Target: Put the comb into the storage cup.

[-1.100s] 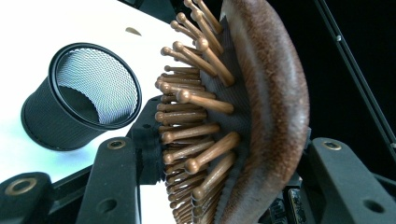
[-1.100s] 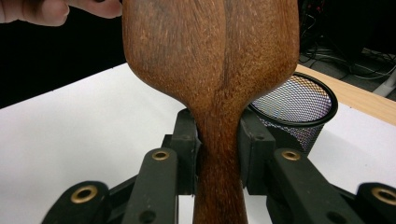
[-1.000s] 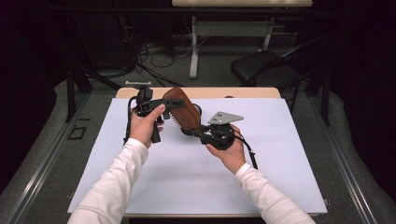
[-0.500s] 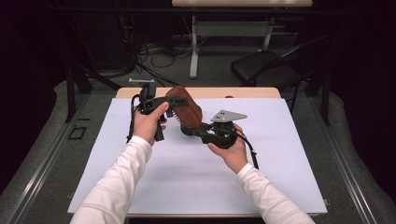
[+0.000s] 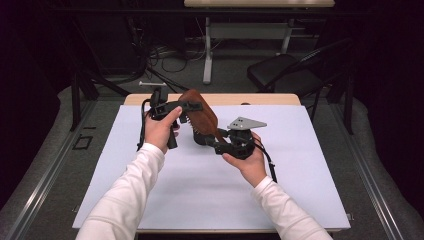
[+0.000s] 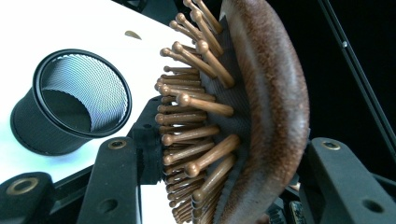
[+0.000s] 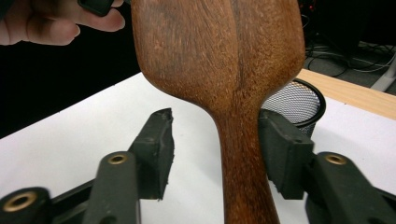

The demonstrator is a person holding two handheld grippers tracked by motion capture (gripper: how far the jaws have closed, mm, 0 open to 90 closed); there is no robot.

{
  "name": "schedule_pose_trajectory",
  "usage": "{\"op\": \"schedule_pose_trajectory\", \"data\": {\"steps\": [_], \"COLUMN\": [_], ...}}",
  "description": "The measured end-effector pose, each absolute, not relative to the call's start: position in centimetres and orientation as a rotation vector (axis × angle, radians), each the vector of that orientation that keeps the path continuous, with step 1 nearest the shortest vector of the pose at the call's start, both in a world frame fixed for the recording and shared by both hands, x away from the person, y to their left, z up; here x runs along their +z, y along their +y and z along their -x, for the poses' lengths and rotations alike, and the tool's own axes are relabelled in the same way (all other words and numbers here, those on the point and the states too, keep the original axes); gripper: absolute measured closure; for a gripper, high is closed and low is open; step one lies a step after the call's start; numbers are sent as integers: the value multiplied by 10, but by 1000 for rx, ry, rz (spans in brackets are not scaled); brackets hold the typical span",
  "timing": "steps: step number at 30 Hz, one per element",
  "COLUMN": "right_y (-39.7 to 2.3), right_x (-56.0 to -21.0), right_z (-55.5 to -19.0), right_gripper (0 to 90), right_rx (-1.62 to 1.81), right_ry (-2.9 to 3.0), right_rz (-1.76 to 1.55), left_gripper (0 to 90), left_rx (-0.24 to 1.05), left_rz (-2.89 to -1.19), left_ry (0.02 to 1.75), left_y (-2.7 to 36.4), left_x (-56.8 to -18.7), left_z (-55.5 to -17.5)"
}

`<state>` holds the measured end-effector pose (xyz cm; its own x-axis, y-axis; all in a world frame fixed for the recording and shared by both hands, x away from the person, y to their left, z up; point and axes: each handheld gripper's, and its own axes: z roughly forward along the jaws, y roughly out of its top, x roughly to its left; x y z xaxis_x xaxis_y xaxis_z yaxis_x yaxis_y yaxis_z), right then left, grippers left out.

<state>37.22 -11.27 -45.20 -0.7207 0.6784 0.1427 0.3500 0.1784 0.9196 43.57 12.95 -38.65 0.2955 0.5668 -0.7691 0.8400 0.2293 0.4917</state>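
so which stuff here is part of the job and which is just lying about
In the job:
- brown wooden paddle hairbrush
- left gripper, clamped on its head
- right gripper, jaws just opening around its handle

Lying about:
- black mesh cup
- white table mat

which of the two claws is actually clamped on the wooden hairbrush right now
The left claw: its jaws pinch the hairbrush head, bristles to back. The right claw has just been opening; one jaw stands clear of the handle, though the other is against it.

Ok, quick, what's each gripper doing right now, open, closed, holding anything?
Left gripper: closed on the head of the wooden hairbrush.
Right gripper: jaws have just been opening; the brush handle sits between them, with one pad clear of it.
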Motion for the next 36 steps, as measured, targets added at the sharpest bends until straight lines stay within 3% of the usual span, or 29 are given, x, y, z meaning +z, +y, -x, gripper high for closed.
{"op": "schedule_pose_trajectory", "data": {"steps": [7,31,36], "right_y": [-115,-118,-123], "right_x": [-450,-437,-437], "right_z": [-370,-349,-350], "right_gripper": [373,356,288], "right_rx": [1544,1568,1590], "right_ry": [2139,2113,2101], "right_rz": [-1001,-946,-975], "left_gripper": [488,488,488], "left_rx": [-292,-224,-209], "left_rz": [-1442,-1410,-1405], "left_ry": [1392,1438,1437], "left_y": [131,140,143], "left_x": [-382,-377,-377], "left_z": [-436,-441,-442]}}
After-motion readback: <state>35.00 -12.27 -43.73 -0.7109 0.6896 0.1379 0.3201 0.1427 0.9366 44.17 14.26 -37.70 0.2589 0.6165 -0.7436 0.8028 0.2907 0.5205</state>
